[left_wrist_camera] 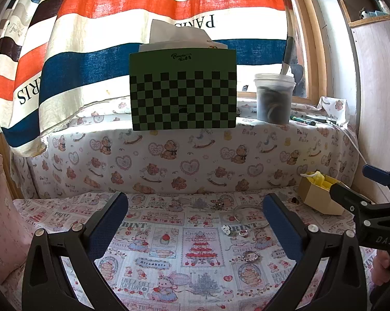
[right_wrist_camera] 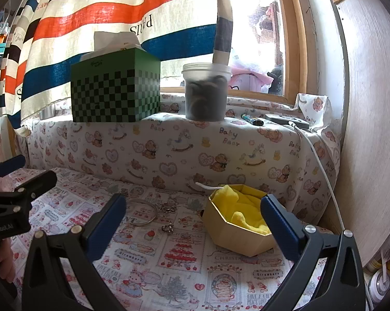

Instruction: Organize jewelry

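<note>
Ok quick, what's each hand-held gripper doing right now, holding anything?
Left hand-held gripper: open, holding nothing.
Right hand-held gripper: open, holding nothing.

Sunlit wooden-framed window (right_wrist_camera: 293, 51), striped curtain (right_wrist_camera: 117, 13)

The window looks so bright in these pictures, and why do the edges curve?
Right wrist view: daylight through the window washes the outside scene pale, and the wooden panel bows from fisheye distortion. Left wrist view: the striped curtain glows backlit, the green checkered tissue box looks dim against it, and the corners go black.
</note>
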